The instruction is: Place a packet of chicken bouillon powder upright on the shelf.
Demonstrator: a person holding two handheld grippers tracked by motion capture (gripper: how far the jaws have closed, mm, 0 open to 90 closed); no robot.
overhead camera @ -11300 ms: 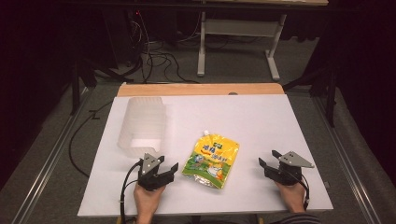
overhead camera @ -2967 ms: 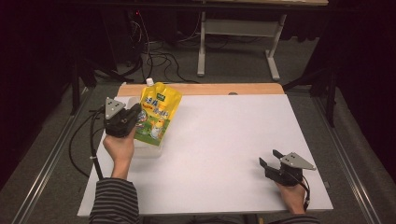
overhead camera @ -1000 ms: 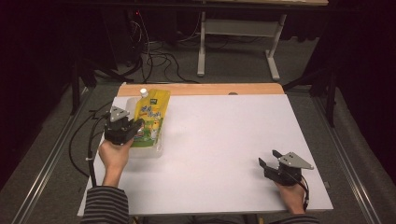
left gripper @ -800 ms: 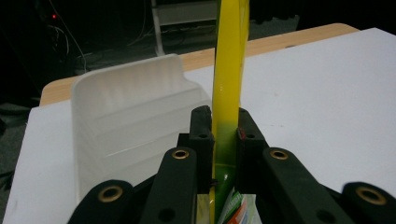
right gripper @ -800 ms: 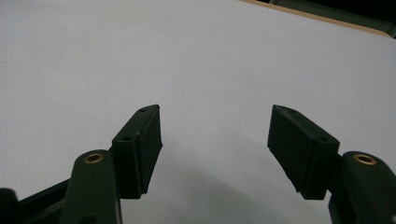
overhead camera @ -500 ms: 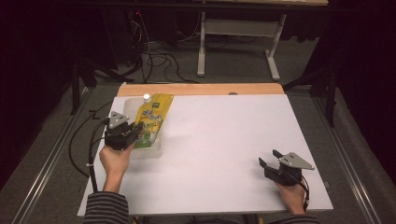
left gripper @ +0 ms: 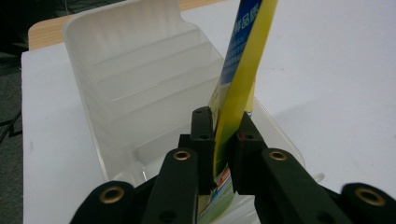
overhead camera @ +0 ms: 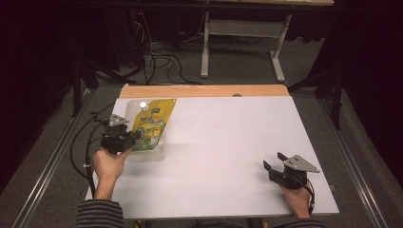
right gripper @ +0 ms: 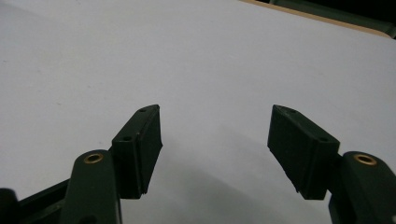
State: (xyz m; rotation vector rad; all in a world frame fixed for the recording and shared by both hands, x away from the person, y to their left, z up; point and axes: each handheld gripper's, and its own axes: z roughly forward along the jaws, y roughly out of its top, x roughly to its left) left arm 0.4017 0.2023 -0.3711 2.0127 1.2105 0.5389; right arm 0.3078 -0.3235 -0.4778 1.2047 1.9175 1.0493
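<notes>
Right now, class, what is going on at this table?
A person works with a gripper in each hand. The left gripper is shut on the edge of a yellow pouch and holds it in a clear plastic bin at the table's far left corner. The pouch leans, its white cap pointing away from the person. The right gripper rests open near the right edge, holding nothing.

My high view looks forward and down over the whole white table (overhead camera: 228, 156). My left gripper view sits close behind its jaws, facing the clear bin (left gripper: 140, 88) and yellow pouch (left gripper: 243, 79), both also in the high view. My right gripper view skims low over bare tabletop toward the far edge.
</notes>
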